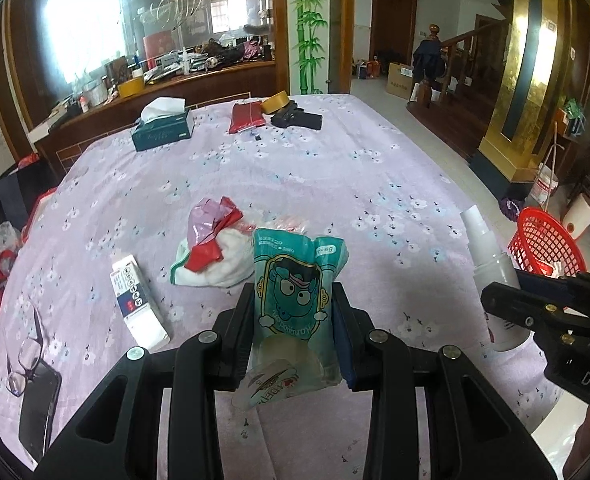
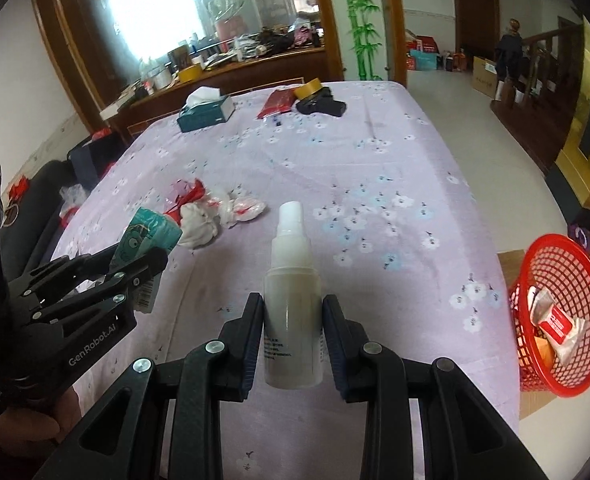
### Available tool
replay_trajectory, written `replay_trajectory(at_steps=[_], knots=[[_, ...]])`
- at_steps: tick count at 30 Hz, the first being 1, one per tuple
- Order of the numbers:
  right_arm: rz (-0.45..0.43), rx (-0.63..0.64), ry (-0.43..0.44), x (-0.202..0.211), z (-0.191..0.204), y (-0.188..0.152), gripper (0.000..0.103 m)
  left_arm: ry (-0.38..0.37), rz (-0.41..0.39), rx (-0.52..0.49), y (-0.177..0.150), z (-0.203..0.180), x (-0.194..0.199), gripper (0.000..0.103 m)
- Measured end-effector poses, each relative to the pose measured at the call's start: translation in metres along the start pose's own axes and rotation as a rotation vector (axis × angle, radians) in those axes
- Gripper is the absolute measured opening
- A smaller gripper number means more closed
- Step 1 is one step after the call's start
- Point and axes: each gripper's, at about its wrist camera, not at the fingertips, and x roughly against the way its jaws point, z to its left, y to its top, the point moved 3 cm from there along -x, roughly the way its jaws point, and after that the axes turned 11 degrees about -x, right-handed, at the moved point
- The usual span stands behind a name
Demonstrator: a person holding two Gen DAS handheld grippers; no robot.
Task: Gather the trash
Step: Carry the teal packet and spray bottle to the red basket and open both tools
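**Both grippers loaded, basket drop still to do**

Left gripper [image 1: 295, 320]: jaws pinching a teal snack wrapper [image 1: 293, 288] with a cartoon face, pads pressed on both sides, wrapper standing up between them and clear of the cloth.

Right gripper [image 2: 293, 320]: jaws clamped on a white spray bottle [image 2: 293, 308], upright, nozzle cap at 12 o'clock in the right wrist view. Looks lifted off the table, but I can't confirm the gap under it.

Red basket [image 2: 563, 320] sits off the table edge at 3 o'clock from the right gripper. Already holds some trash: a red-and-white packet and crumpled wrap. So part of the job is done.

Still on the floral tablecloth [image 1: 335, 168]:
- crumpled white tissue with red and pink plastic scraps [image 1: 211, 240], at 11 o'clock just beyond the left gripper. Clearly trash.
- small white carton [image 1: 137, 304] lying flat at 9 o'clock of the left gripper. Probably trash, can't tell if it's empty.

Probably not trash: tissue box [image 1: 161, 128], red pouch, tape roll and black item at the far end, 12 o'clock; glasses [image 1: 27, 348] on a phone at 8 o'clock.

Estimate: roughly midway. Two items in hand need dropping into the basket; right one is nearer to it, left has to cross over. Then at least one more trip for the tissue pile, maybe the carton.
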Motion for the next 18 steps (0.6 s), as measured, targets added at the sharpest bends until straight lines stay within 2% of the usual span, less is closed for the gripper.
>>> replay_trajectory(at_steps=[18], knots=[[-0.064, -0.054, -0.019, 0.021, -0.022, 0.006, 0.033, -0.006, -0.029, -0.082, 0.014, -0.027, 0.002, 0.034]])
